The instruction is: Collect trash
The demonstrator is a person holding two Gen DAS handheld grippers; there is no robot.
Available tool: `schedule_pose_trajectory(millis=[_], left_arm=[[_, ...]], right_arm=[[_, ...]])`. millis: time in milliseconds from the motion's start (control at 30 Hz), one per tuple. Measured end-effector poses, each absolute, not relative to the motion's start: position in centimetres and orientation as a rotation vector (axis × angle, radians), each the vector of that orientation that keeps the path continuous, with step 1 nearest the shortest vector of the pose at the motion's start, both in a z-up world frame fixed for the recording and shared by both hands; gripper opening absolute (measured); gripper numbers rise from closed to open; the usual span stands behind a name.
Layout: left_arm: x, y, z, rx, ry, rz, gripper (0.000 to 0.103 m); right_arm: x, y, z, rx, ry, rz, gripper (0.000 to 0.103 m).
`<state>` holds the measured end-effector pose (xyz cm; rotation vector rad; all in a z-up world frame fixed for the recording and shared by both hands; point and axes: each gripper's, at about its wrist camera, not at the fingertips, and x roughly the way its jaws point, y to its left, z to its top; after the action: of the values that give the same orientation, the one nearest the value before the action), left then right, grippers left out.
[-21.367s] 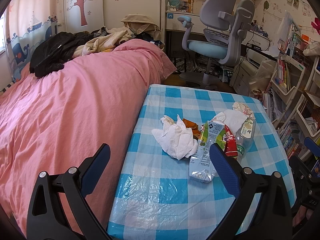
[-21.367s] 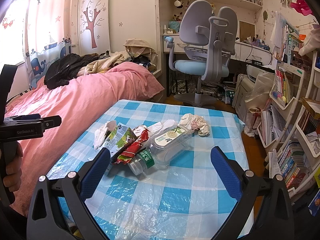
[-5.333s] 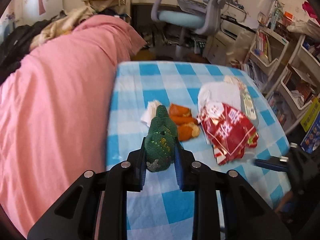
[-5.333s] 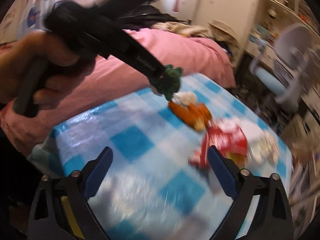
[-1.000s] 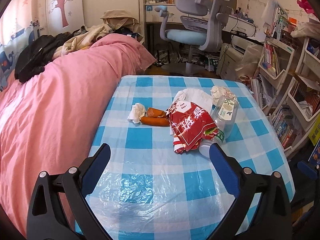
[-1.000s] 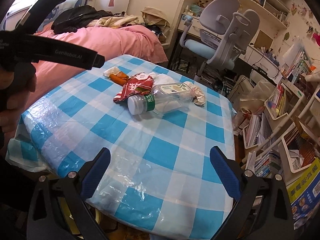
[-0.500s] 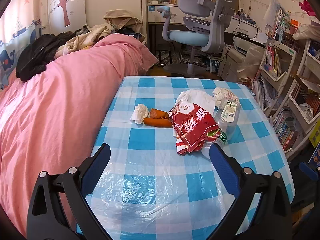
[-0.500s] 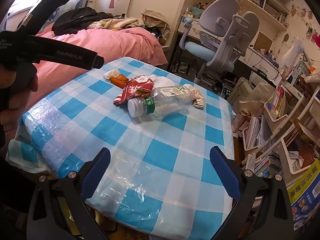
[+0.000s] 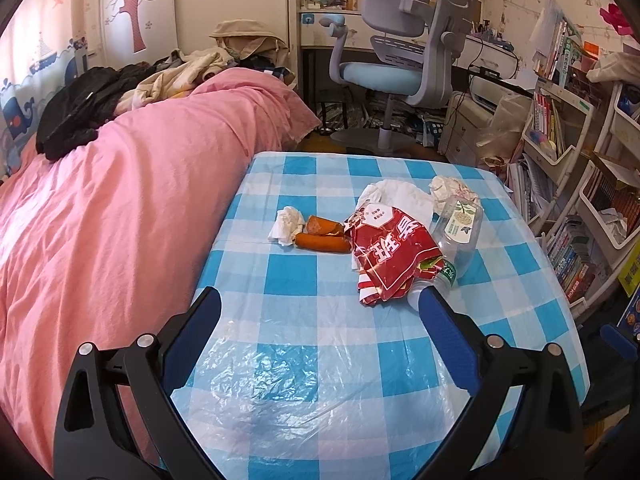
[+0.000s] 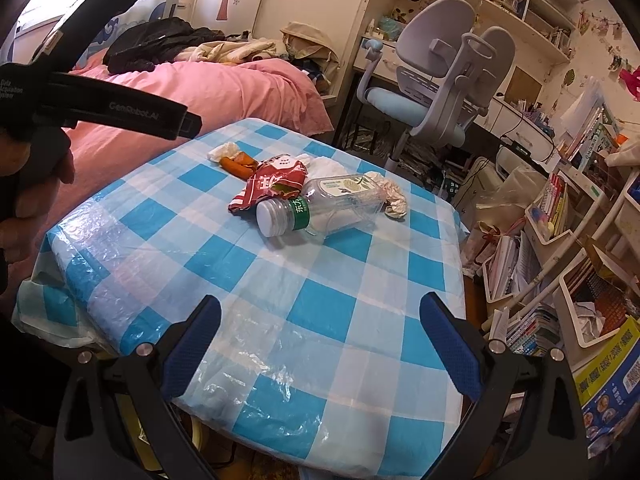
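Both tools gape wide, holding nothing — left gripper point(image 9: 320, 320), right gripper point(image 10: 320, 320). At 12 o'clock on the checked table point(image 10: 304, 304): red wrapper point(image 9: 392, 252), plastic bottle point(image 10: 320, 208) — touching.

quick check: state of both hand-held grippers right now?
Left hand-held gripper: open, holding nothing, above the table's near edge.
Right hand-held gripper: open, holding nothing, short of the bottle.

Right tool point(image 10: 320, 338) spread wide, empty, above checked table point(image 10: 328, 304); plastic bottle point(image 10: 320, 208) lying beside red wrapper point(image 10: 268, 184).
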<state>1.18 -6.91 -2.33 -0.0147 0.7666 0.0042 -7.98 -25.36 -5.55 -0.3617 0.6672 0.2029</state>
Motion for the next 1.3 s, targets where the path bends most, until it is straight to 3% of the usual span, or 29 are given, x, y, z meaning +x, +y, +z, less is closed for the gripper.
schedule_pose_trajectory(millis=[1300], left_arm=[[0.8, -6.2, -2.2, -0.016, 0.779, 0.008, 0.095]], right_arm=[[-8.6, -24.5, -5.2, -0.371, 0.656, 0.198, 0.095]])
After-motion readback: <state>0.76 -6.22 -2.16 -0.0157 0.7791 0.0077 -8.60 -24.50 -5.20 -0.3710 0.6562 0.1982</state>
